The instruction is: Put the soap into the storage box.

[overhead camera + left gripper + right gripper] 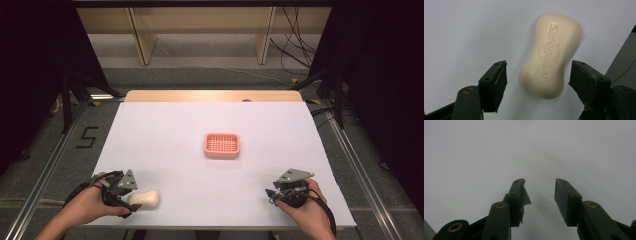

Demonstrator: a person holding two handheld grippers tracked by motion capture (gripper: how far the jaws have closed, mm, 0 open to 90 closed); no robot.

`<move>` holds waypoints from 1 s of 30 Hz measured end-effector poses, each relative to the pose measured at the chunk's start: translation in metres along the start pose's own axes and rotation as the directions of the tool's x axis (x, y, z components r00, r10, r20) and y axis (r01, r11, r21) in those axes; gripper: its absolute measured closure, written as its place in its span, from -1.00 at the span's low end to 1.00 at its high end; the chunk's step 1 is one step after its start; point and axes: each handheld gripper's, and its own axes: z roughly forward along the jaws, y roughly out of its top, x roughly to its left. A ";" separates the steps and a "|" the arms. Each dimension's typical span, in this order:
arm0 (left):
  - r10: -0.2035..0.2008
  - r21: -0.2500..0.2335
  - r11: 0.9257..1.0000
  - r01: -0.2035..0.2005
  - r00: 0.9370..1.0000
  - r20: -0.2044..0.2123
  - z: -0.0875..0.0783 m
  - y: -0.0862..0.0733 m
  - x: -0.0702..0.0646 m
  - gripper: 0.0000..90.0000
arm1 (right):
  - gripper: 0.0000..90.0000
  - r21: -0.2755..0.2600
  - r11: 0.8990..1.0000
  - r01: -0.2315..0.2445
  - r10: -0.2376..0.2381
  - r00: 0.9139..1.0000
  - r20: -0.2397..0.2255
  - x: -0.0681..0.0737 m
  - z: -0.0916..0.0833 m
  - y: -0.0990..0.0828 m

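Between our left gripper's (537,75) wide jaws lies the Safeguard soap bar (550,55), ungripped; next we likely close. Our right gripper (540,195) rests part-open, empty.

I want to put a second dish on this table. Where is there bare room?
Most of the white table is bare: the far strip behind the pink soap dish, both sides of it, and the near middle between the two tongs. Only the near-left corner is crowded, with the soap bar between the open left tongs.
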 end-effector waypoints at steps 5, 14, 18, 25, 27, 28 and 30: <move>-0.013 0.070 0.997 0.008 0.997 0.074 0.001 0.009 0.006 -0.34 | 0.27 -0.006 1.000 -0.028 0.028 1.000 -0.003 -0.002 0.000 -0.001; 0.133 0.164 0.975 -0.152 0.984 0.121 0.004 0.027 0.012 -0.32 | 0.24 -0.027 1.000 0.000 0.000 1.000 0.008 -0.003 0.002 -0.001; 0.163 0.188 0.964 -0.188 0.976 0.142 0.008 0.034 0.011 -0.31 | 0.22 -0.002 1.000 -0.029 0.029 1.000 -0.005 -0.002 0.003 -0.001; 0.204 0.226 0.944 -0.241 0.963 0.175 0.017 0.043 0.011 -0.29 | 0.19 -0.001 0.999 -0.032 0.032 0.999 -0.009 -0.001 0.003 -0.002; 0.200 0.232 0.943 -0.241 0.962 0.186 0.021 0.043 0.010 -0.28 | 0.19 -0.001 0.999 -0.032 0.032 0.999 -0.009 -0.001 0.003 -0.002; 0.208 0.237 0.939 -0.250 0.960 0.188 0.022 0.044 0.010 -0.27 | 0.18 -0.001 0.999 -0.033 0.033 0.999 -0.010 -0.001 0.003 -0.002; 0.208 0.241 0.937 -0.253 0.958 0.196 0.025 0.045 0.009 -0.23 | 0.18 0.003 1.000 -0.024 0.024 1.000 -0.015 -0.002 0.005 -0.002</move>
